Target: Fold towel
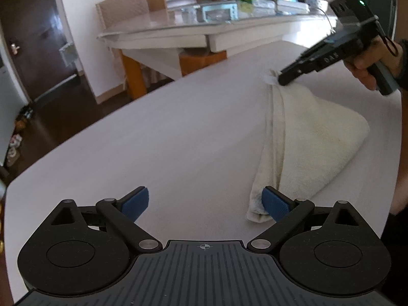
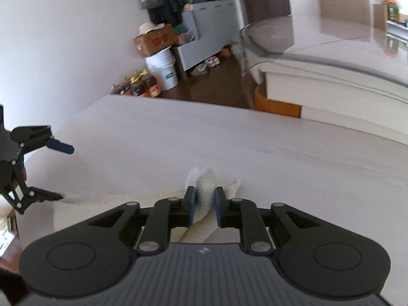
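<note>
Pale and bare around the work, the table point(image 1: 158, 132) carries only the cream towel point(image 1: 311, 140), lying in a loose triangular heap on the right-hand side. Nearest, the left tongs point(image 1: 205, 204) are spread wide and grip nothing; the right blue pad sits against the towel's near corner, probably lined up to take that end. Further along, the right tongs point(image 2: 205, 204) are pinched onto the towel's far corner, lifting it into a peak so the cloth drapes down, likely to carry that corner over for a fold. Nothing on the table blocks either pair. Beyond its edge stand a glass-topped dining table point(image 1: 229, 25) with a chair point(image 1: 122, 10) and clutter, well apart, and a dark door point(image 1: 33, 33).
</note>
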